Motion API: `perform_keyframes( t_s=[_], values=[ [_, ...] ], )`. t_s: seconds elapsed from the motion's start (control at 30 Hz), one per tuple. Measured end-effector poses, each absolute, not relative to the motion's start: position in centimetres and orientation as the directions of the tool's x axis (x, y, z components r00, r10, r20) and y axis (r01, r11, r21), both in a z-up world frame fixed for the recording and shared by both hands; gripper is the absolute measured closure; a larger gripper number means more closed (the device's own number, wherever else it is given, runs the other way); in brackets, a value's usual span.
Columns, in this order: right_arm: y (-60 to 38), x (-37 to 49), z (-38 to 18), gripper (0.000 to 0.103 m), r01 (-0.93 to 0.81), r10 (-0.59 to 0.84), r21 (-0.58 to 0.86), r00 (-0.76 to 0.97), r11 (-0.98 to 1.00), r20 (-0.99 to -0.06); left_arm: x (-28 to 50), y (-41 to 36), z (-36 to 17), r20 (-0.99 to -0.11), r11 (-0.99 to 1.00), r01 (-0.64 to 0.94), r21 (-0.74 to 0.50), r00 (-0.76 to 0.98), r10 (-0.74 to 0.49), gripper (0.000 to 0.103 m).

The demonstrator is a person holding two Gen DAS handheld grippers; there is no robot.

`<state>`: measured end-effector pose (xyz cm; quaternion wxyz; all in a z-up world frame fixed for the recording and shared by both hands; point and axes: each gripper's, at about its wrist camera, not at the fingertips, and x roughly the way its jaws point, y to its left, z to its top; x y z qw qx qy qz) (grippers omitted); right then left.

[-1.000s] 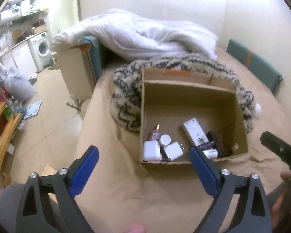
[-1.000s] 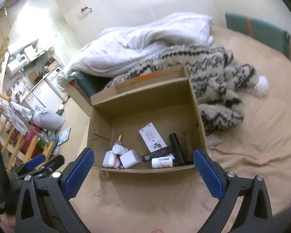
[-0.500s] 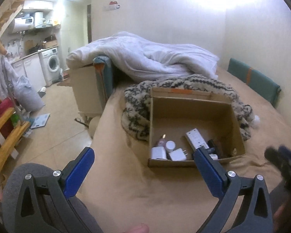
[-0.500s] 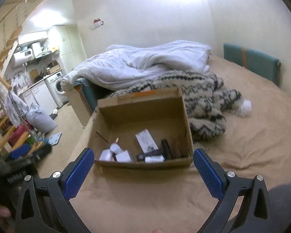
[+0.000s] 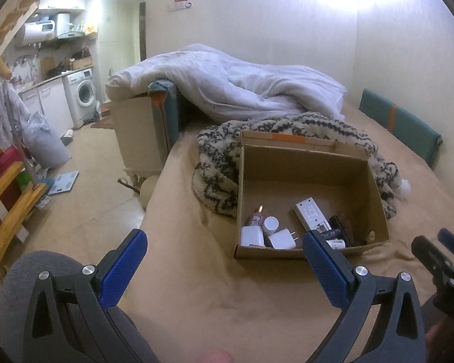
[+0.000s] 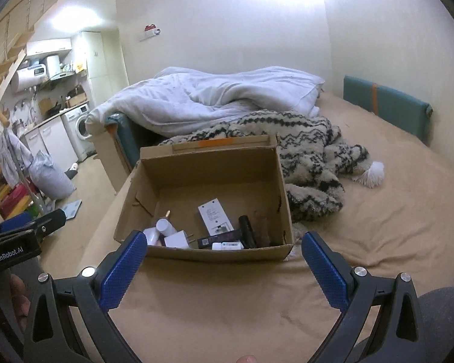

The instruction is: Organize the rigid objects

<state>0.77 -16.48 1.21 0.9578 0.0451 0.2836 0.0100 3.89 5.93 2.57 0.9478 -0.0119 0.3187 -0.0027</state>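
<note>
Tan bedding [image 6: 378, 227] covers a bed where an open cardboard box [image 6: 196, 254] sits — inside lie a white power strip [image 6: 213, 214], white chargers [image 5: 283, 239], a small white bottle [image 5: 271, 224] and dark tubes [image 6: 246, 231]. Behind it are a patterned fleece blanket [image 6: 311, 157] and a white duvet [image 6: 227, 96]. Both the left gripper [image 5: 224, 260] and right gripper [image 6: 221, 260] hover short of the box, fingers spread wide, gripping nothing.
</note>
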Motion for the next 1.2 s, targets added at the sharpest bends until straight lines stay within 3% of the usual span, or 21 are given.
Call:
perform_keyframes(
  t_s=[1.2],
  values=[
    [-17.04, 1.14, 0.95, 0.0, 0.036, 0.039, 0.117, 0.816, 0.993, -0.577, 3.54, 4.91, 2.48, -0.606, 0.999, 0.039, 0.003, 0.795, -0.029, 0.001]
  ],
)
